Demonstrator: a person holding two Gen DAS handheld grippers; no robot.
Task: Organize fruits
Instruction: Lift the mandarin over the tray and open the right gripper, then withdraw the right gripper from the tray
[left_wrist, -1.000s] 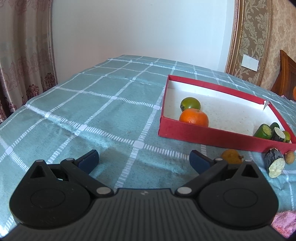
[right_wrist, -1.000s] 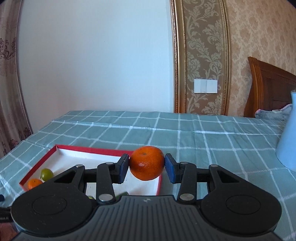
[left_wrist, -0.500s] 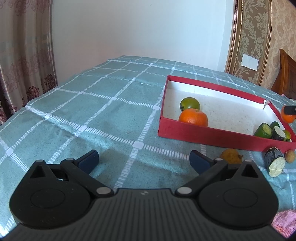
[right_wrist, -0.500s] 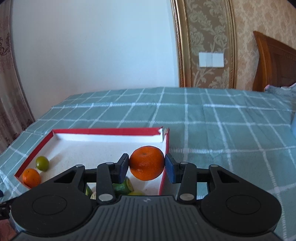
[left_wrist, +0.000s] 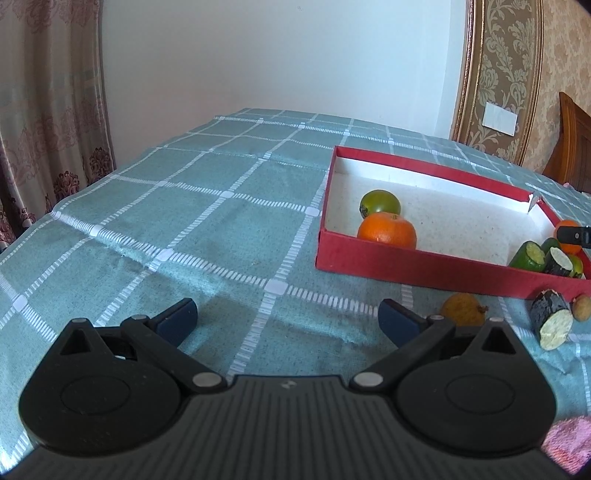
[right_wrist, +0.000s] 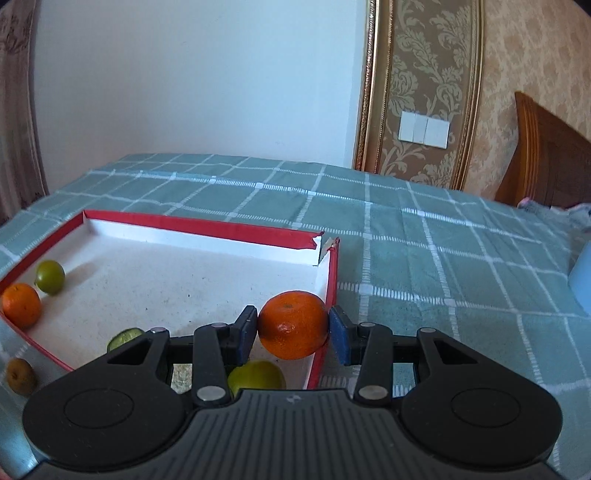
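A red box (left_wrist: 413, 258) with a white floor (right_wrist: 166, 280) lies on the checked tablecloth. Inside are an orange (left_wrist: 386, 230), a green fruit (left_wrist: 379, 202) and cut green pieces (left_wrist: 528, 255). My right gripper (right_wrist: 293, 326) is shut on a second orange (right_wrist: 293, 324) and holds it low over the box's right corner; it shows at the right edge of the left wrist view (left_wrist: 567, 230). My left gripper (left_wrist: 286, 317) is open and empty above the cloth, left of the box. A yellow-brown fruit (left_wrist: 463, 309) and a dark cut piece (left_wrist: 552, 319) lie outside the box.
A small brown fruit (left_wrist: 581, 308) lies by the dark piece. A pink cloth (left_wrist: 569, 441) is at the near right. A light blue object (right_wrist: 581, 280) stands at the table's right. A curtain (left_wrist: 44, 110) hangs left; a wooden headboard (right_wrist: 546, 158) stands behind.
My right gripper has carried the orange forward and down, from above the box's near side to low inside its right corner. My left gripper has barely moved.
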